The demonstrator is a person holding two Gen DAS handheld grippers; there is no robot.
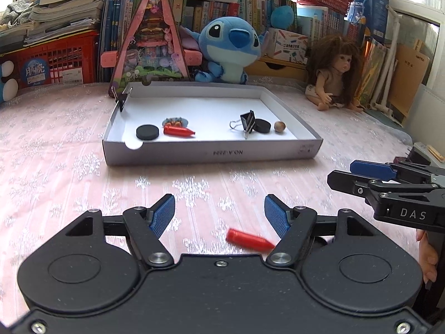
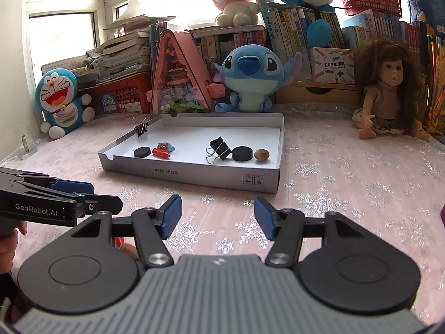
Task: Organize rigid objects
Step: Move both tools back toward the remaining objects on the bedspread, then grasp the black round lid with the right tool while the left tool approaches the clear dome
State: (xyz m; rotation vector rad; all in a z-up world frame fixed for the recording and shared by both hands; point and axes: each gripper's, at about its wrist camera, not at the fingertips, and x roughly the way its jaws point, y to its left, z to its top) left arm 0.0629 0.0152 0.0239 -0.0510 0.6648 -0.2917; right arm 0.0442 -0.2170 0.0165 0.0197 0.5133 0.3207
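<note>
pink cloth (image 1: 69,167), red pointed cone (image 1: 250,240) between left gripper's (image 1: 219,211) empty parted jaws

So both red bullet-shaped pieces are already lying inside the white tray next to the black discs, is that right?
Not quite. Only one red bullet-shaped piece lies in the white tray, beside a black disc. The other red piece lies outside on the pink tablecloth, between the open fingers of the left gripper, as the left wrist view shows.
</note>
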